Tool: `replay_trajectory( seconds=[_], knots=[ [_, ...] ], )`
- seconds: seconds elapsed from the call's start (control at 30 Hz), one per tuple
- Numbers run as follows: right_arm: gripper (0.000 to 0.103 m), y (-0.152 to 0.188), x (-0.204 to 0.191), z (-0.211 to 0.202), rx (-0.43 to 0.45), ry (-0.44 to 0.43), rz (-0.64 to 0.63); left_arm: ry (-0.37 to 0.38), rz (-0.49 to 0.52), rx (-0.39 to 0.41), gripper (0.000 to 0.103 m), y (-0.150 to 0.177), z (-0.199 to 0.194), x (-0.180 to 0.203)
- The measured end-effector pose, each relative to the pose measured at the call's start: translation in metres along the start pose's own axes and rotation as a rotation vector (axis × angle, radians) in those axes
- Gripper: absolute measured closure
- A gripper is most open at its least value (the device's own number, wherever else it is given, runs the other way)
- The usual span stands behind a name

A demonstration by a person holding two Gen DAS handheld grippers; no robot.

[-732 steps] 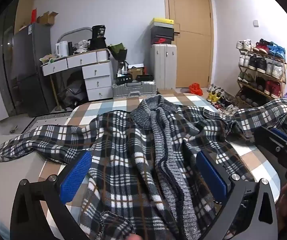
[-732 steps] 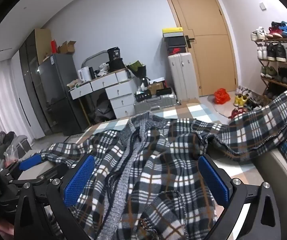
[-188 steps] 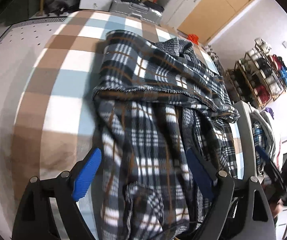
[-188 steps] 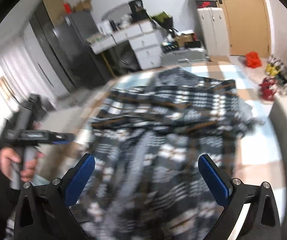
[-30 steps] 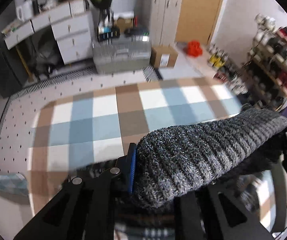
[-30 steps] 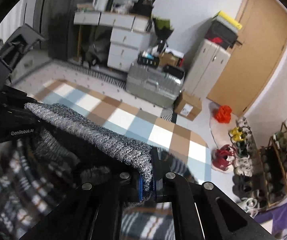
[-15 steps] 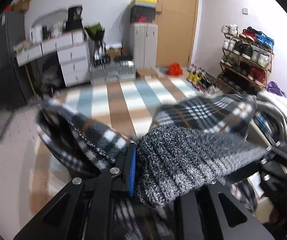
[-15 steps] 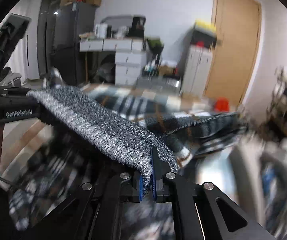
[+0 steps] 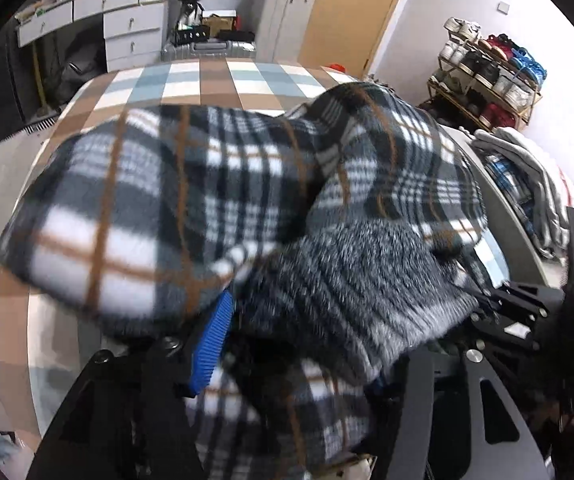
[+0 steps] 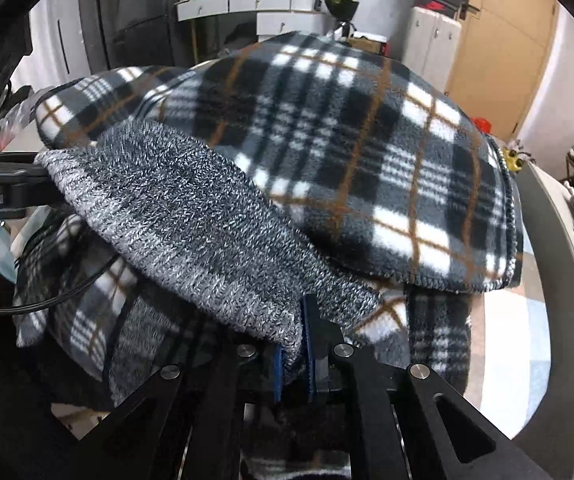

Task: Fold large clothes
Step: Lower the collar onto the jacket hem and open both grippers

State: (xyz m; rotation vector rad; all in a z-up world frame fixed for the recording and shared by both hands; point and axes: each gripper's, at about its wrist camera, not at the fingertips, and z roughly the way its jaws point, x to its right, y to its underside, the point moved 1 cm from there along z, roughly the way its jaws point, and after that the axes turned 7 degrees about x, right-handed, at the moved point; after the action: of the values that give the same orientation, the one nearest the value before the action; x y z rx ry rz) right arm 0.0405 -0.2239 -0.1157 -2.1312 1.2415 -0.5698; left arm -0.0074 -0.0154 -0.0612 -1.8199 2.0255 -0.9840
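Fleece in black, white and grey plaid with thin brown lines makes up the large garment (image 9: pixel 191 200), and a band of marled grey rib knit (image 10: pixel 191 216) runs along one edge of it. The fabric is lifted in a rounded heap above the bed cover checked in brown, blue and white (image 9: pixel 215 76), with more plaid hanging below the knit band.

In the right wrist view, the right claw (image 10: pixel 296 354) is clenched on the end of the knit band, its two blue pads pressed close with the grey edge pinched between them. The band stretches up and to the left from there to the other black claw at the frame's edge, and the plaid body billows over and behind it.

In the left wrist view, the left claw (image 9: pixel 295 344) holds the same knit band: one blue ribbed pad (image 9: pixel 211 344) shows against the grey knit, while the other pad is buried under the fabric, so the grip is read only from the cloth bunched between the black fingers. The plaid is blurred here.

A white suitcase (image 9: pixel 283 16), a wooden door (image 10: pixel 499 36), white drawers (image 9: pixel 131 32) and a shoe rack (image 9: pixel 487 76) stand behind; folded clothes (image 9: pixel 523 176) lie well to the right. The lower hem of the garment is cut off by the claw bodies.
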Motion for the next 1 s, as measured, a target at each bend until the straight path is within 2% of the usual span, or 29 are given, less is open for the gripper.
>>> replay_trajectory(
  seconds=[0.1,0.23,0.33,0.37,0.4,0.43,0.47,0.53,0.63,0.73,0.8,0.9,1.0],
  knots=[
    [0.095,-0.003,0.001,0.000,-0.015,-0.011,-0.028,0.074,-0.029,-0.013,0.046,0.016,-0.016,-0.004],
    [0.093,-0.005,-0.006,-0.002,-0.059,-0.002,-0.110,0.149,-0.058,0.023,0.046,0.019,-0.046,-0.016],
    [0.084,0.001,-0.016,-0.015,-0.082,-0.012,-0.135,0.081,-0.064,0.089,0.044,0.006,-0.062,-0.029],
    [0.065,0.002,-0.014,-0.016,-0.096,-0.035,-0.118,0.070,-0.078,0.112,0.043,-0.004,-0.067,-0.037],
    [0.030,0.004,-0.010,-0.023,-0.104,-0.080,-0.082,0.058,-0.098,0.124,0.042,-0.010,-0.067,-0.046],
    [0.016,0.004,-0.007,-0.028,-0.092,-0.107,-0.051,0.048,-0.125,0.135,0.042,-0.018,-0.067,-0.056],
    [0.009,0.004,-0.002,-0.037,-0.055,-0.127,-0.013,0.066,-0.172,0.142,0.042,-0.029,-0.065,-0.067],
    [0.009,0.001,0.006,-0.049,-0.021,-0.167,0.033,0.076,-0.225,0.122,0.042,-0.041,-0.057,-0.078],
    [0.009,-0.010,0.013,-0.071,0.067,-0.211,0.095,0.067,-0.229,0.095,0.042,-0.049,-0.051,-0.079],
    [0.009,-0.022,0.015,-0.092,0.174,-0.263,0.130,0.061,-0.235,0.137,0.042,-0.051,-0.065,-0.079],
    [0.009,-0.034,0.019,-0.097,0.237,-0.255,0.131,0.004,-0.223,0.206,0.042,-0.051,-0.085,-0.083],
    [0.009,-0.068,0.022,-0.088,0.286,-0.237,0.148,-0.036,-0.193,0.251,0.042,-0.055,-0.100,-0.086],
    [0.009,-0.101,0.026,-0.060,0.300,-0.242,0.194,-0.021,-0.168,0.245,0.042,-0.068,-0.097,-0.080]
  ],
)
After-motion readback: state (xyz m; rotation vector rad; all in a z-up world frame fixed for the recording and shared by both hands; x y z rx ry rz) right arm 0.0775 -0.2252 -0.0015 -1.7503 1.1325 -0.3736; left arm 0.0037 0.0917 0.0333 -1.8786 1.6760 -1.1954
